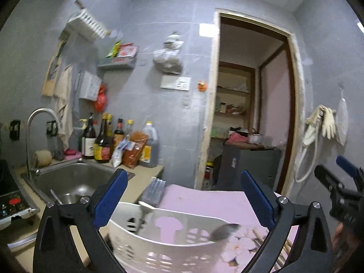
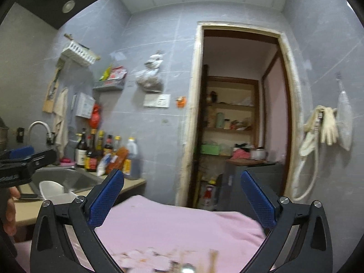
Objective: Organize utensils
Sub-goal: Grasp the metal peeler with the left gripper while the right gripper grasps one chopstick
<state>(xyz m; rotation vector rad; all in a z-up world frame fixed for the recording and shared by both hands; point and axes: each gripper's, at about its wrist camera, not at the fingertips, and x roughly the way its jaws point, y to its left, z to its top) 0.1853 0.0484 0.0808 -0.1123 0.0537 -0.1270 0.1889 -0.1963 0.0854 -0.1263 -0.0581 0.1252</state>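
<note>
A white slotted plastic basket (image 1: 168, 248) sits low in the left wrist view between my left gripper's open blue fingers. A metal spoon (image 1: 224, 231) and a pale utensil handle (image 1: 144, 211) rest in it. My left gripper (image 1: 182, 195) is open and empty above the basket. Wooden chopsticks (image 1: 284, 248) lie on the pink floral cloth (image 1: 204, 202) to its right. My right gripper (image 2: 182, 196) is open and empty above the pink cloth (image 2: 177, 227); blurred chopstick ends (image 2: 212, 261) show at the bottom edge. The basket (image 2: 54, 193) shows left.
A steel sink (image 1: 75, 182) with a tap (image 1: 38, 125) sits left, sauce bottles (image 1: 109, 141) behind it, an induction cooker (image 1: 11, 202) at far left. A doorway (image 1: 250, 113) opens ahead. The other gripper shows at each view's edge (image 1: 336, 188) (image 2: 25, 166).
</note>
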